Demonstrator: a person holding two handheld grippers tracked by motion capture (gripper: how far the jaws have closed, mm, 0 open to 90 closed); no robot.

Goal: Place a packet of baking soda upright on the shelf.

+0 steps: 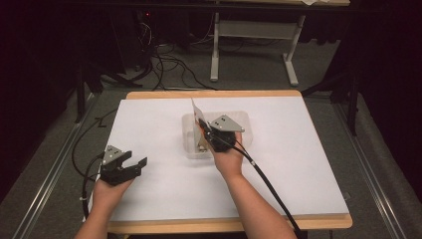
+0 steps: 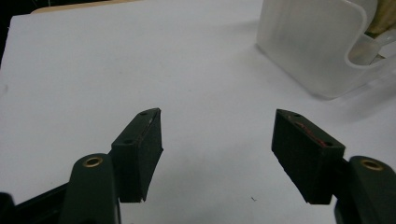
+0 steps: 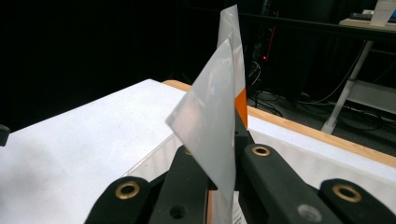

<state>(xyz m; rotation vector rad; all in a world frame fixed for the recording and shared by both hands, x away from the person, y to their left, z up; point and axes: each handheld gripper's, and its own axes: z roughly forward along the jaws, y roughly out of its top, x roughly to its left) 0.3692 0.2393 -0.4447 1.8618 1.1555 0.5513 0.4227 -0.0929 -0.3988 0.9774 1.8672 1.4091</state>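
1. Nearest the person, the left gripper rests low at the near-left of the white sheet-covered table, its black jaws spread wide with nothing between them; in the left gripper view only bare white surface lies in the gap

2. Further in, the right gripper hangs over the clear, shallow plastic tub at mid-table, jaws pressed together on a thin, glossy silver-white packet with an orange patch, which stands upright out of the grip above the tub

3. Something pale sits in the tub beneath the gripper, too hidden to name

4. Risk, as I judge it: the hold is on the packet's lower edge alone, so the slick, flimsy film could slide out or fold over if the hand tilts or jerks, dropping it back or onto the table

5. The light tub looks free-standing; a snag on its wall could drag or tip it, since the left gripper is well apart and not steadying it
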